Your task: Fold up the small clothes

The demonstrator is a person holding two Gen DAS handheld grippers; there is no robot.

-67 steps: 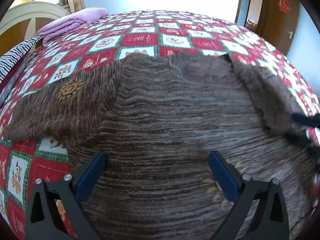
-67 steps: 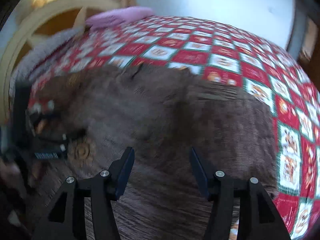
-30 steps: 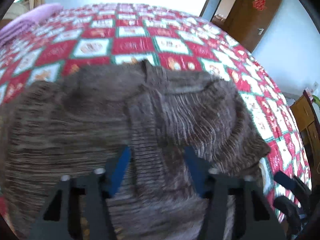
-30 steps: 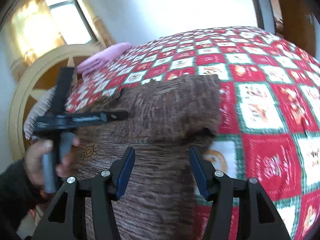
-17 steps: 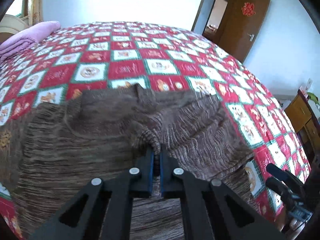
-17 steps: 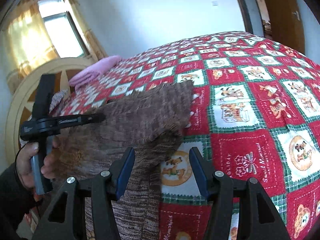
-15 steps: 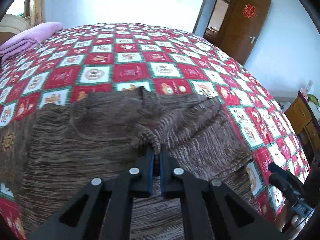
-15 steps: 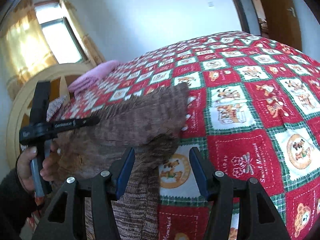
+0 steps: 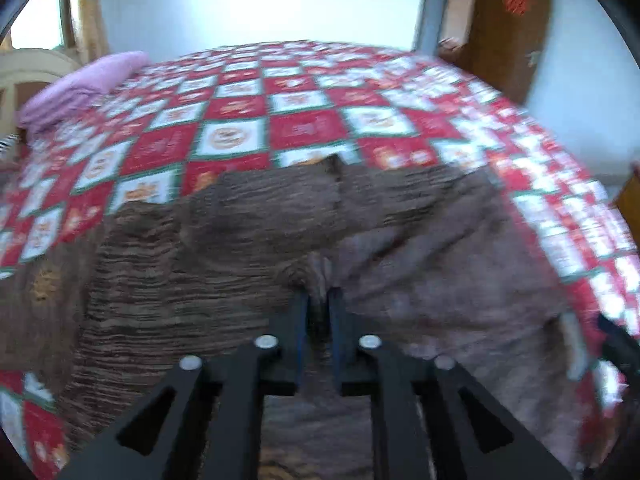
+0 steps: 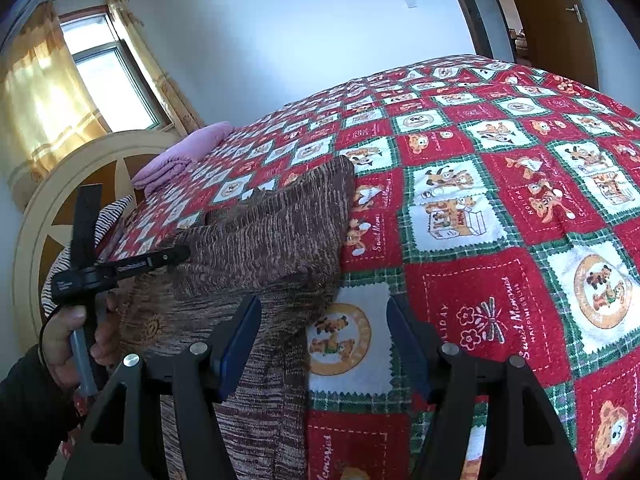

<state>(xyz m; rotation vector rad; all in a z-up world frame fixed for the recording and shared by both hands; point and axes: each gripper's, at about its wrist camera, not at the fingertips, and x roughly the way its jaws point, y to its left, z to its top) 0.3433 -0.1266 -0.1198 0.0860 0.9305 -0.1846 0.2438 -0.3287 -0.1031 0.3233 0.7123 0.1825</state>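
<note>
1. The brown sweater (image 9: 248,248) lies on the checked bedspread (image 10: 500,208), its right side folded inward
2. The left gripper (image 9: 319,300) pinches a fold at 12 o'clock, probably to carry it across
3. The right gripper (image 10: 320,340) is wide and empty, its sweater edge at 10 o'clock

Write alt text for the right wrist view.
The right hand-held gripper hangs open over the edge of a brown knit sweater lying on a red, white and green patchwork quilt. At left, the left hand-held gripper meets the sweater's folded sleeve.
</note>
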